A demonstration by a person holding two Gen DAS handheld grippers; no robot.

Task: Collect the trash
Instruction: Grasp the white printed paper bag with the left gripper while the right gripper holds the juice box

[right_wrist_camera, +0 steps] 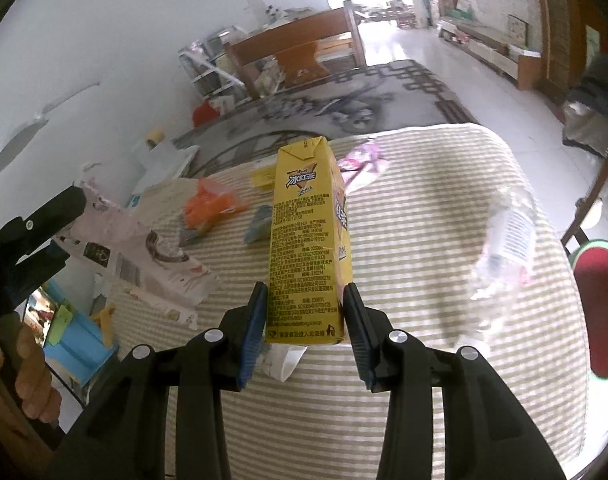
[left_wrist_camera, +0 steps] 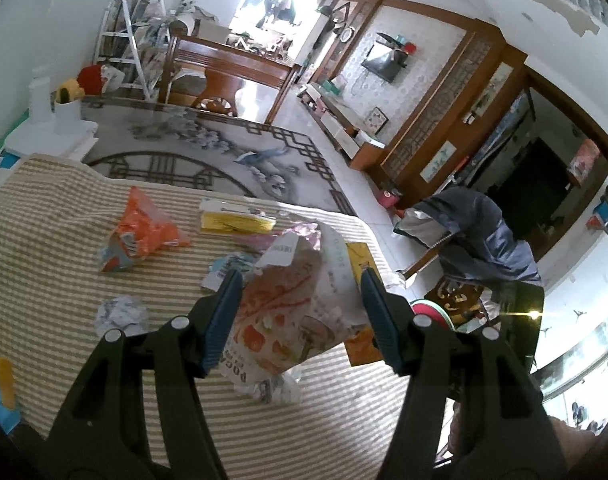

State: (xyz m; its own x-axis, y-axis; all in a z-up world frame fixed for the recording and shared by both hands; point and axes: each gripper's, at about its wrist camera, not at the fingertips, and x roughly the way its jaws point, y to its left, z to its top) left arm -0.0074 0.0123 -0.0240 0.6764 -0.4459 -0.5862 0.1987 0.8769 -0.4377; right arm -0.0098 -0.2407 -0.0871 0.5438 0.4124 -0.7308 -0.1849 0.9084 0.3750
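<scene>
My left gripper (left_wrist_camera: 300, 280) is shut on a white printed paper bag (left_wrist_camera: 296, 312) and holds it above the striped table (left_wrist_camera: 64, 240); the bag also shows in the right wrist view (right_wrist_camera: 160, 264). My right gripper (right_wrist_camera: 305, 292) is shut on a yellow drink carton (right_wrist_camera: 307, 240), held upright above the table (right_wrist_camera: 423, 280). Loose trash lies on the table: an orange wrapper (left_wrist_camera: 144, 232), a crumpled paper ball (left_wrist_camera: 122, 314), a yellow packet (left_wrist_camera: 236, 220), a pink wrapper (right_wrist_camera: 363, 160) and a clear plastic bottle (right_wrist_camera: 507, 240).
A grey patterned rug (left_wrist_camera: 208, 152) lies beyond the table. A wooden bench (left_wrist_camera: 228, 76) stands further back. A chair with a dark jacket (left_wrist_camera: 475, 236) and a red stool (right_wrist_camera: 603, 300) stand to the right. A blue toy (right_wrist_camera: 80, 340) sits at the left.
</scene>
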